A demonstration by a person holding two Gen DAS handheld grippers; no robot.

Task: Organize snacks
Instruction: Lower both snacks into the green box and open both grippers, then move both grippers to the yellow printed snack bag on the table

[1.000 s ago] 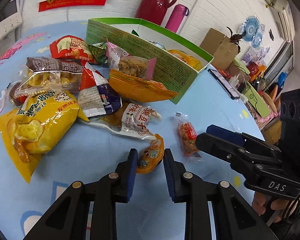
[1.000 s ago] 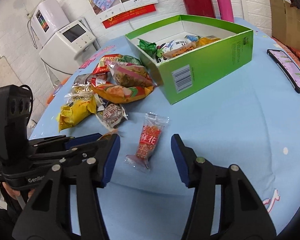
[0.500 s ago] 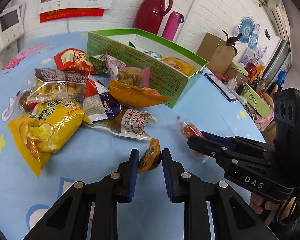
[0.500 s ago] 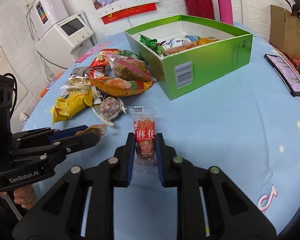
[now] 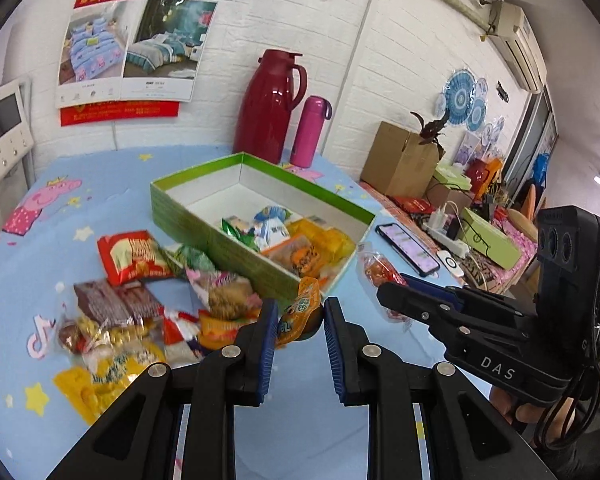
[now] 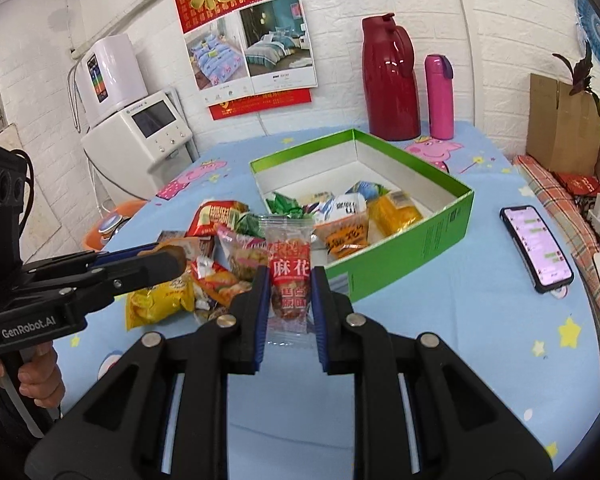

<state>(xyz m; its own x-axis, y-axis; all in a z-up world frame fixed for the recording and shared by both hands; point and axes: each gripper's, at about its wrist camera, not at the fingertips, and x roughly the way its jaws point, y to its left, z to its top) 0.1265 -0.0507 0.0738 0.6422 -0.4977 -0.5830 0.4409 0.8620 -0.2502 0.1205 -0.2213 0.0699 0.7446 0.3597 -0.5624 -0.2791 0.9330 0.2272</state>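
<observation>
Pinching snacks: left gripper an orange packet, right gripper a red packet.

Home room, cartoon tablecloth, thermos, bedding calendar

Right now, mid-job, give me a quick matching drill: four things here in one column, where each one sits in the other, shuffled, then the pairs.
Things:
1. orange packet
2. red twist packet
3. phone
4. pink flask

Places:
A. flat on the table, right of the green box
B. in the right gripper
C. standing beside the red jug
D. in the left gripper

Pairs: 1-D, 2-B, 3-A, 4-C
</observation>
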